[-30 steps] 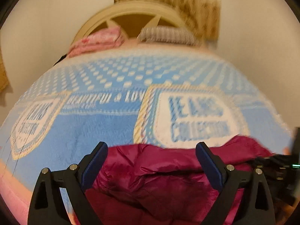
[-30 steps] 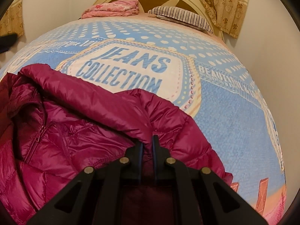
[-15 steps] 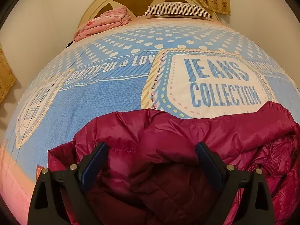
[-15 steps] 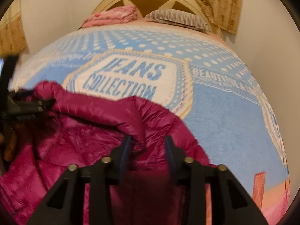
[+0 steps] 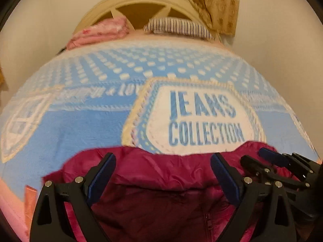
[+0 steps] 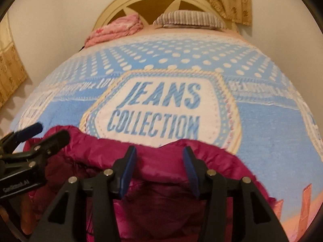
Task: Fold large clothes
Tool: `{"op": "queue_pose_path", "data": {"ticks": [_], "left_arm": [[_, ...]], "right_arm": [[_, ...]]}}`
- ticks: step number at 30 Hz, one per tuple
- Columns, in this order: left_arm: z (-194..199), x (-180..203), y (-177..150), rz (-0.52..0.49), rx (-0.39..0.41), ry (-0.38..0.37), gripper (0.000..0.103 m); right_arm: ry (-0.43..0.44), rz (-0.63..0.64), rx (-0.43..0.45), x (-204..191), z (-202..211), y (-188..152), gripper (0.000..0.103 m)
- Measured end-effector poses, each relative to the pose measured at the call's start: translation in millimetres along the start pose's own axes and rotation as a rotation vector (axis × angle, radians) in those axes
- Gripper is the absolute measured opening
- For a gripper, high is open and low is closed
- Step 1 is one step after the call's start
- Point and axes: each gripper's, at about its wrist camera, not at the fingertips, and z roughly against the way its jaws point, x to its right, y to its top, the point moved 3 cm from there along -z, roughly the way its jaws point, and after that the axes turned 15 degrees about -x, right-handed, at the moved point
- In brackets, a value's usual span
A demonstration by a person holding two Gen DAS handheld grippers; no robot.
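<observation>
A magenta puffer jacket (image 5: 161, 173) lies crumpled at the near edge of a blue blanket (image 5: 84, 125) printed "JEANS COLLECTION". My left gripper (image 5: 163, 160) is open and empty, its jaws spread wide just above the jacket's left part. My right gripper (image 6: 159, 154) is open and empty over the jacket (image 6: 161, 197), its jaws apart by a moderate gap. The right gripper also shows at the right edge of the left wrist view (image 5: 268, 157). The left gripper also shows at the left edge of the right wrist view (image 6: 40, 135). The jacket's near part is hidden below both views.
The bed has a cream headboard (image 5: 141, 6), a pink folded blanket (image 5: 99, 32) and a striped pillow (image 5: 179, 26) at its far end. Patterned curtains (image 5: 218, 2) hang behind. Walls stand on both sides of the bed.
My right gripper has opened and let go of the jacket fold it was shut on. Both grippers now sit close together over the jacket, and the jacket lies lower in both views.
</observation>
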Motion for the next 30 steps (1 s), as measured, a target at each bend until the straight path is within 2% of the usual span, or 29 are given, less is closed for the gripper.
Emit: {"op": "queue_pose_path", "data": {"ticks": [3,5,16,21,30], "left_arm": [[-28.1,-4.6,-11.9,0.019,-0.069,0.009,0.095],[-37.0,-4.6,-19.4,0.01,-0.084,0.022,0.095],[-54.2,0.1,-28.6,-0.023,-0.074,0.09,0.097],[-56.5,2.3,-29.0,-0.028,-0.078,0.118,0.098],[-57.9,3.5,-27.7,-0.027,-0.08,0.125,0.098]], "right_arm": [[0.004,-0.011,-0.031,3.9,-11.1,-9.4,0.052],[0.002,-0.007,-0.043,6.8,-17.7,-17.4,0.051],[-0.014,0.015,-0.028,7.9,-29.3,-34.2,0.051],[-0.051,0.029,-0.024,3.9,-33.9,-35.0,0.051],[-0.089,0.045,-0.027,0.1,-37.1,-35.8,0.052]]}}
